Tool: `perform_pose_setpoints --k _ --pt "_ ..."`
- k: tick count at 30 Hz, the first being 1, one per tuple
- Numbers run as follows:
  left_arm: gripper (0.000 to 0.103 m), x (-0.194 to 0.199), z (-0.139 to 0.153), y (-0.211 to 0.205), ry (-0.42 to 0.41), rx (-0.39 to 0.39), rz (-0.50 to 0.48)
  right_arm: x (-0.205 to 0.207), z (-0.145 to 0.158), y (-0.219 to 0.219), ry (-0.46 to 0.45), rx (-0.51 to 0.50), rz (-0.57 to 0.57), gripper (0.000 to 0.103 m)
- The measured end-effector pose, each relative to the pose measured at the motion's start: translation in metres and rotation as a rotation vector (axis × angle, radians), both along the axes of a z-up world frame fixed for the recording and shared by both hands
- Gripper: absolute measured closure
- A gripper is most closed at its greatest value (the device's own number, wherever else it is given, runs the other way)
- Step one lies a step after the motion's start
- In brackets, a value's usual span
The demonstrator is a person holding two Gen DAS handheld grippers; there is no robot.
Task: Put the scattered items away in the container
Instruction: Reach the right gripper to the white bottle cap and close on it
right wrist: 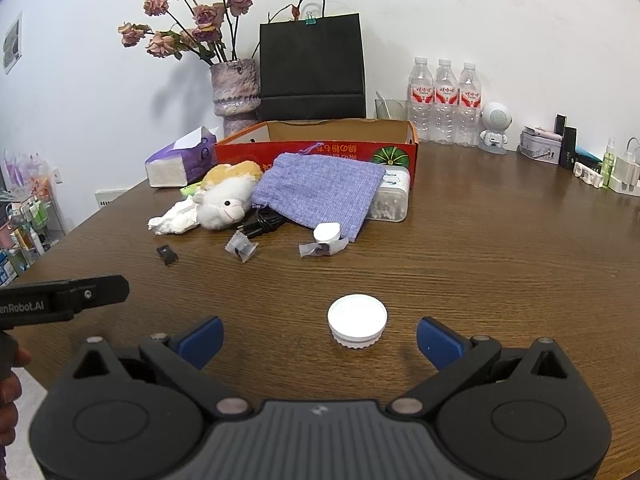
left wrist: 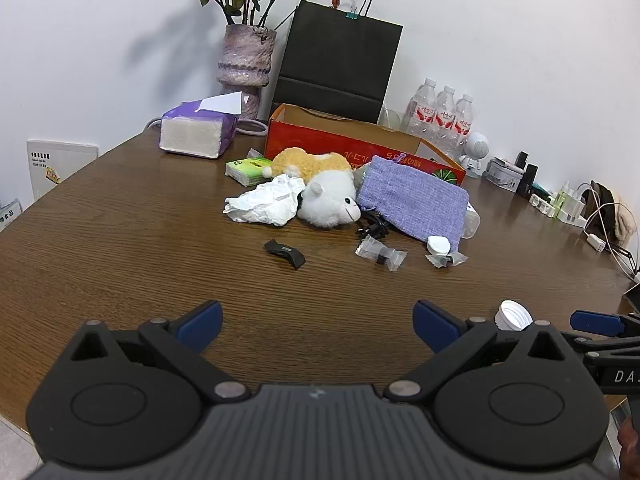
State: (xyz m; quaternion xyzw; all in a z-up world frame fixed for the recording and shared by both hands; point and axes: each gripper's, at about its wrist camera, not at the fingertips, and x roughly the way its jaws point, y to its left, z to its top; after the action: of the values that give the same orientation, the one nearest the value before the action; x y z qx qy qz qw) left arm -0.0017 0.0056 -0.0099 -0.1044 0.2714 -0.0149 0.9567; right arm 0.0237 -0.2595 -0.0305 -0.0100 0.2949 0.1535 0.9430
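From the left wrist, the left gripper (left wrist: 318, 326) hovers over bare wooden table (left wrist: 120, 240) with its 2 blue pads spread wide and nothing between them; ahead of it lie a small black clip (left wrist: 285, 253), 2 clear wrapped packets (left wrist: 381, 255), a crumpled tissue (left wrist: 266, 204), a plush toy (left wrist: 320, 188) and a purple knit pouch (left wrist: 414, 200), all bunched in front of the red cardboard box (left wrist: 360, 142) that serves as the container. Off its right fingertip a white cap (left wrist: 514, 316) peeks out beside the other tool. From the right wrist, the right gripper (right wrist: 320, 338) is likewise released and empty, and the white cap (right wrist: 357, 320) sits on the table just ahead of it, between the lines of its 2 pads but touching neither. Beyond it, the packets (right wrist: 241, 246), the pouch (right wrist: 320, 192), a black cable (right wrist: 262, 222) and a clear tub of cotton swabs (right wrist: 390, 200) wait short of the open box (right wrist: 340, 136). Nothing appears gathered yet, so the work looks to be at its opening pick. The likely next move is for the right tool to ease forward, close on the cap's ribbed rim and carry it over the pile to the box.
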Motion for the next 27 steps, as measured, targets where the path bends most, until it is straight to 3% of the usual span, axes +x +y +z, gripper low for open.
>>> perform_pose_setpoints --k 19,27 --pt "0.0 0.01 -0.009 0.007 0.045 -0.01 0.036 0.003 -0.011 -0.002 0.026 -0.003 -0.029 0.0" --pt "0.0 0.036 -0.01 0.011 0.061 0.013 0.055 0.018 -0.022 -0.004 0.018 0.002 -0.065 0.01"
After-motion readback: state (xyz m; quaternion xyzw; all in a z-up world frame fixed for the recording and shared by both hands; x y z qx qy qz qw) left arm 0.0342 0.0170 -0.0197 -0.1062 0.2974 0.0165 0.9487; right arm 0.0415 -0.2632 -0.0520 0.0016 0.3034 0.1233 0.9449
